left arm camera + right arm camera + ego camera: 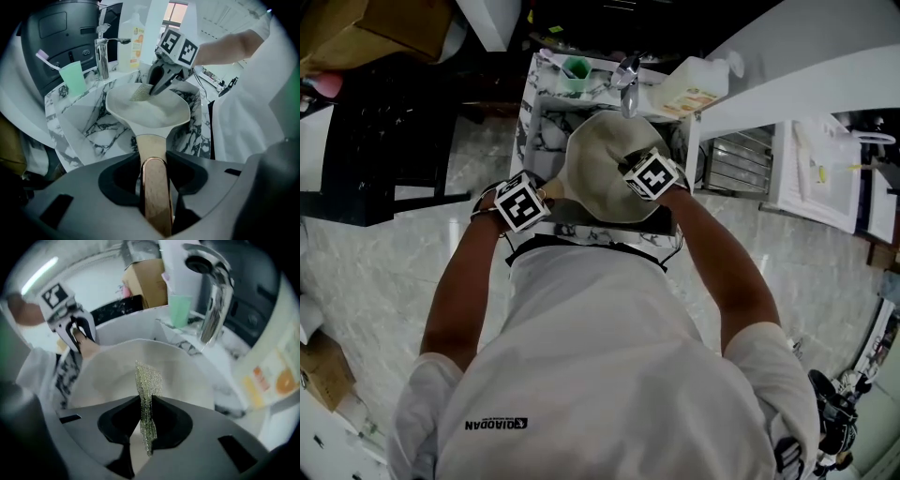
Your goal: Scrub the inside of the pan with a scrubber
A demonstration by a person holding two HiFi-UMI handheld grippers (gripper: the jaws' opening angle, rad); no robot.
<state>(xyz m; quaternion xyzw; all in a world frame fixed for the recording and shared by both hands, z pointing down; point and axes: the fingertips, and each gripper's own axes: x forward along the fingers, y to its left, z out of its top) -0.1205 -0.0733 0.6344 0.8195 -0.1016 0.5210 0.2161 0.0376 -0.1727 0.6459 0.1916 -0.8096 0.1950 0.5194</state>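
Marble-pattern sink, tap at back. Green cup holding toothbrush on one side of tap, soap bottle on other. Pale pan held over sink basin. Left gripper clenched on wooden pan handle. Right gripper clamped on mesh scrubber; scrubber inside pan, at far inner wall.

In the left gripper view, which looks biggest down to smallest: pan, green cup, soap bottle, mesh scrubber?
1. The pan
2. soap bottle
3. green cup
4. mesh scrubber
Bottle and cup stand farther back than the pan, so real sizes may differ.
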